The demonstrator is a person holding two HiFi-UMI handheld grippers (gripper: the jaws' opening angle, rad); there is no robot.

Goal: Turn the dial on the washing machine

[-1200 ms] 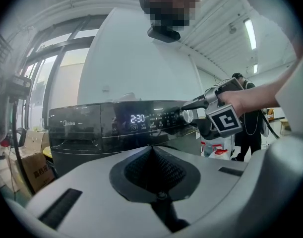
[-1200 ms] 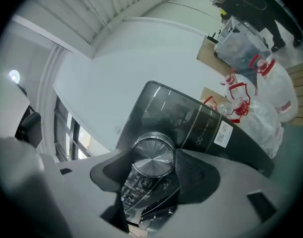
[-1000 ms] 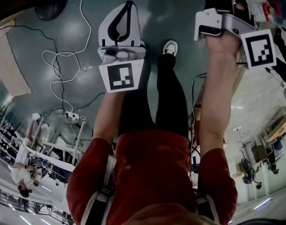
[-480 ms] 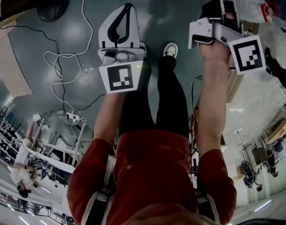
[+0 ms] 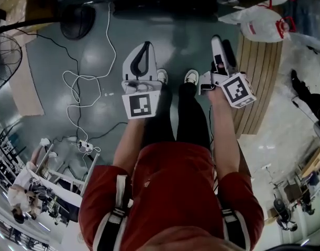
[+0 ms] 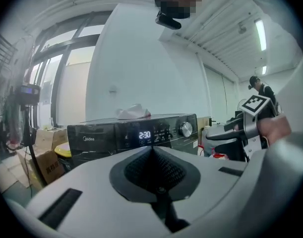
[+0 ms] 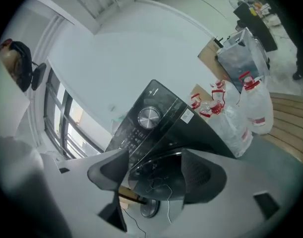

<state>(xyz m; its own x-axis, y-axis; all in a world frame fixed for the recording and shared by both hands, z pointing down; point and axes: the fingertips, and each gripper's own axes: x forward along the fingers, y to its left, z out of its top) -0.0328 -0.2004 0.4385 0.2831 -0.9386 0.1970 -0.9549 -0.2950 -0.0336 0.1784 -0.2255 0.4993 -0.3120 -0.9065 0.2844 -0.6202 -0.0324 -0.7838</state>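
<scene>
Beyond the jaws of the right gripper point(image 7: 153, 175), well apart from them, stands the washing machine point(image 7: 186, 133) with its dial point(image 7: 149, 117). Since a second ago both grippers have drawn back toward the body (head view). The right jaws are spread wide with nothing between them and are just starting to close. The turn is probably finished. Left gripper point(image 6: 153, 157): jaws pressed together, empty. Dial: round, bright metal on the dark panel, up and to the right of the left jaws.

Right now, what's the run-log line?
left gripper shut | right gripper jaws closing on nothing | silver round dial on black washing machine untouched
</scene>
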